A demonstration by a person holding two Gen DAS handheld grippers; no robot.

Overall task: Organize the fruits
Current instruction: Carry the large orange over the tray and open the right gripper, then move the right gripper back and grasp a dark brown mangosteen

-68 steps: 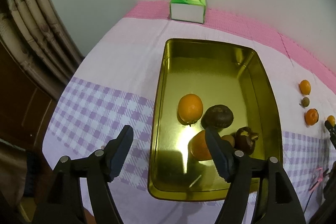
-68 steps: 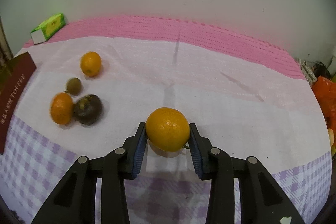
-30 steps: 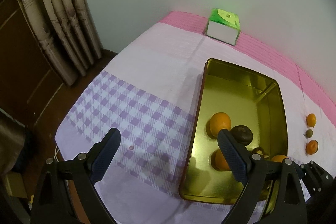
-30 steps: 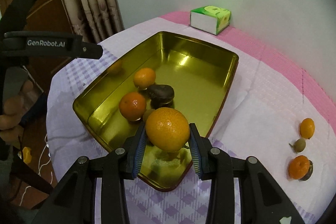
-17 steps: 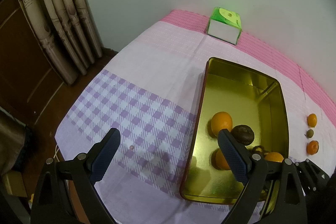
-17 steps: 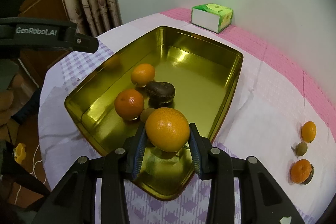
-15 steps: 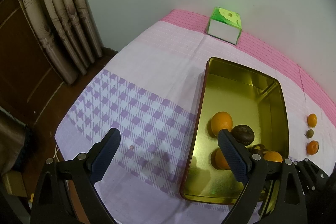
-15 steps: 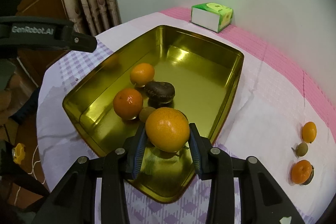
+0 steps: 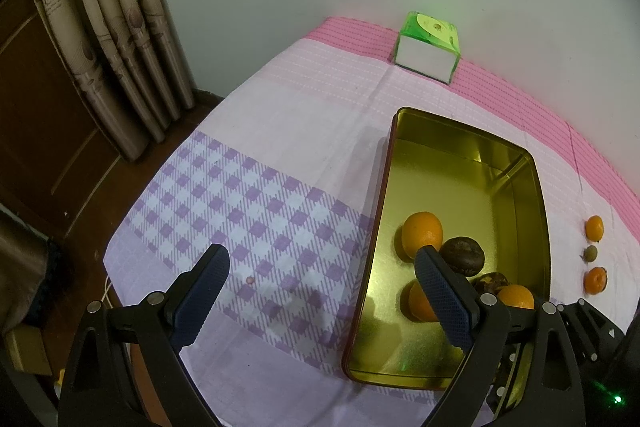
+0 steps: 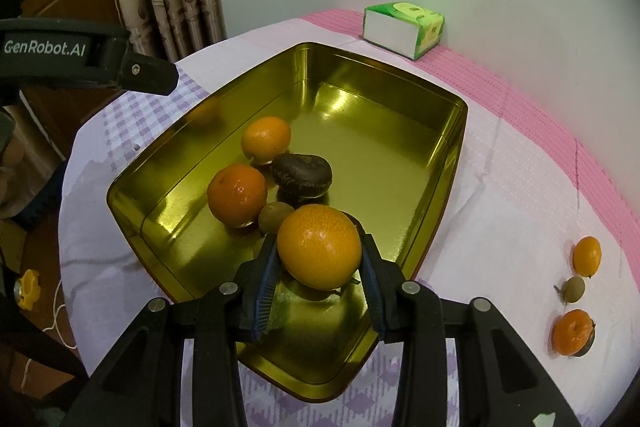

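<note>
**Orange clamped in R gripper over gold tin**

Left wrist view: orange [image 9: 516, 297] shows only partly, low in the gold tin [image 9: 538, 195], behind the left gripper's [image 9: 320, 291] right finger. Left gripper jaws stand wide apart, nothing btwn them; it hangs over the purple-check part of the tablecloth [image 9: 256, 211], its right finger overlapping the tin's near-left side. In the tin: a mandarin [image 9: 422, 234], a dark brown fruit [image 9: 464, 255] touching it, another mandarin [image 9: 420, 301] partly hidden by the finger. Outside, right of tin, three small fruits in a row on the cloth: orange one [image 9: 594, 227], greenish one [image 9: 590, 253], orange one [image 9: 595, 279]. Green-white box [image 9: 427, 53] sits by the wall on the pink stripe.

Right wrist view: right gripper [image 10: 320, 279] is closed on the orange [image 10: 319, 247], pads pressing both sides, held above the tin's [image 10: 456, 147] near end. Below it in the tin: two mandarins [image 10: 266, 139] [image 10: 237, 195], dark fruit [image 10: 302, 174], a small kiwi-like fruit [image 10: 274, 217] just beside the orange. Left gripper's body [image 10: 80, 59] enters at upper left.
</note>
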